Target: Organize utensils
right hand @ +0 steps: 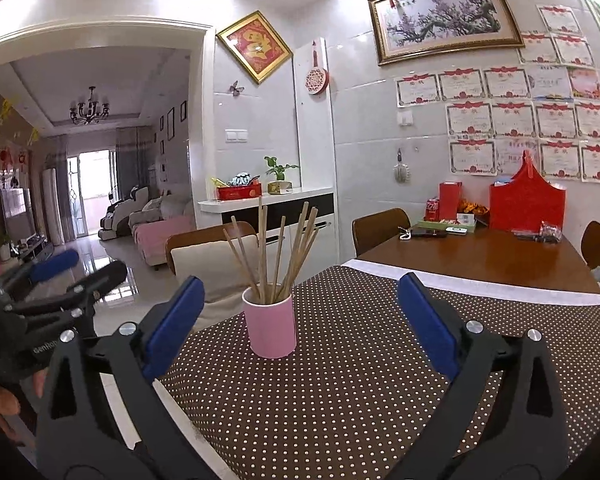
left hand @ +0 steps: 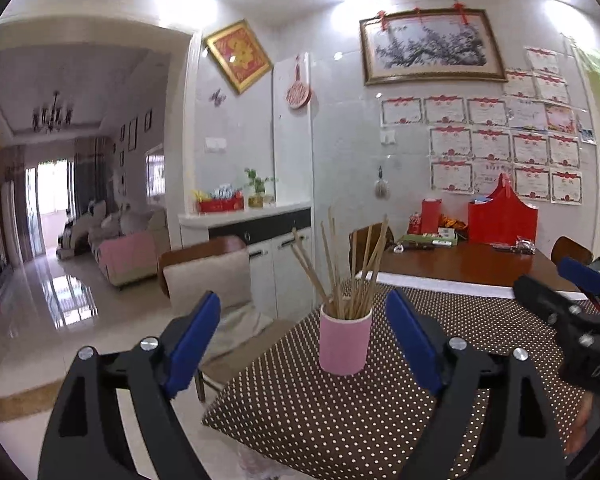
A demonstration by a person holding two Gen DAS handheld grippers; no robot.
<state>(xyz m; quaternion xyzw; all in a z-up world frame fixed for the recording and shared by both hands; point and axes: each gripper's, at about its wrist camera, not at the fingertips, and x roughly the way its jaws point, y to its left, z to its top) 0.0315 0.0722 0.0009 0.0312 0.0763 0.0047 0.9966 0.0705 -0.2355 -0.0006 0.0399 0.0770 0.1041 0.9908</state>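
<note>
Pink cup (left hand: pixel 345 345) holding a fan of wooden chopsticks (left hand: pixel 350 268) stands upright on the dotted brown cloth (left hand: pixel 340 412), beyond the left gripper (left hand: pixel 306 338), whose blue fingers are spread with nothing between. From the right wrist, the cup (right hand: pixel 271 326) stands near the cloth's left edge, and the right gripper (right hand: pixel 300 320) is also released and empty.

We hold the right gripper (right hand: pixel 300 320) wide open and empty above the dotted cloth (right hand: pixel 360 380); ahead the pink cup (right hand: pixel 271 328) stands upright, chopsticks (right hand: pixel 278 252) fanned inside, the left gripper (right hand: pixel 76 268) beside.
</note>
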